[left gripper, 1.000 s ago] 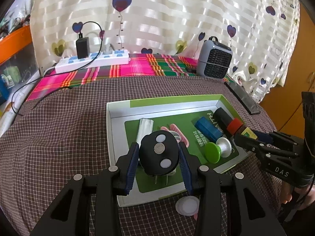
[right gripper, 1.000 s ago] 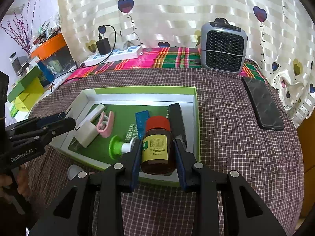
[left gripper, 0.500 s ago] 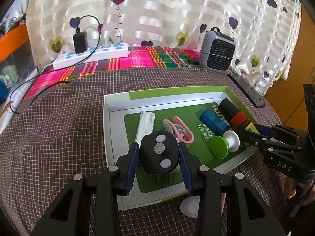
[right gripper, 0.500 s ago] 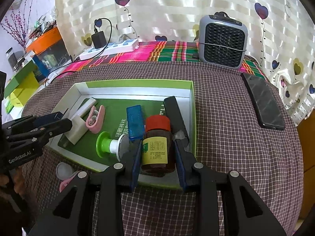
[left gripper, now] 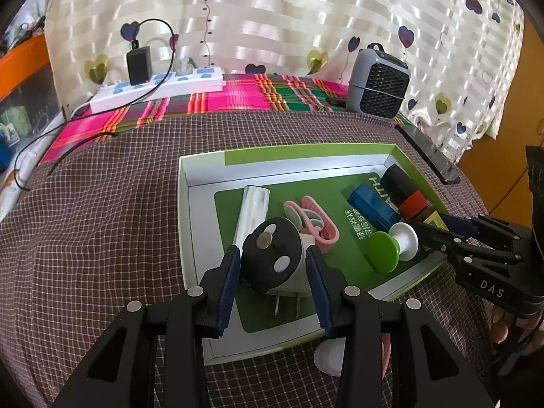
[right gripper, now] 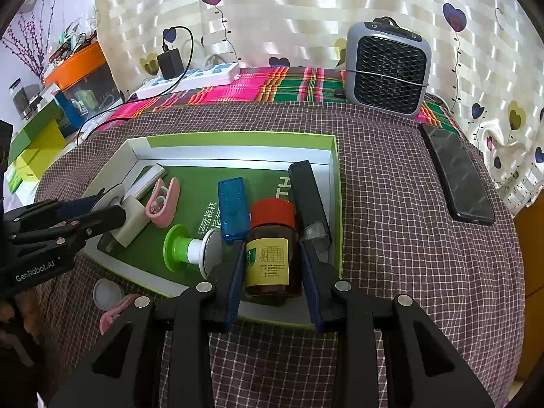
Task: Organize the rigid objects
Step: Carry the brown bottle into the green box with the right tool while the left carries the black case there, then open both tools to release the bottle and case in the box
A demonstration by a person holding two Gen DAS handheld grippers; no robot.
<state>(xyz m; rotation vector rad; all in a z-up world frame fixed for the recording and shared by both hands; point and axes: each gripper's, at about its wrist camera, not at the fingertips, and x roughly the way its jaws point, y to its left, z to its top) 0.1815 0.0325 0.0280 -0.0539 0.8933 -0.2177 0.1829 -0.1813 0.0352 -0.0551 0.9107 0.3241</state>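
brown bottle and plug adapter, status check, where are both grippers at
Left gripper shut on black-faced white plug adapter. Right gripper shut on red-capped brown bottle. Both over green-and-white box tray; nothing blocking.

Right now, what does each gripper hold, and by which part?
The left gripper holds a plug adapter by its two sides. The right gripper holds a brown bottle by the sides of its labelled body, below the red cap.

The green box point(right gripper: 335, 183) is crowded along its right wall by a black bar point(right gripper: 307, 197), a blue case point(right gripper: 233, 207) and a green-and-white spool point(right gripper: 188, 250); its far strip lies bare. Right of the box, open checked tabletop point(right gripper: 391, 221) runs to a black phone point(right gripper: 457, 173). A grey fan point(right gripper: 387, 68) and power strip point(right gripper: 190, 80) block the back edge.
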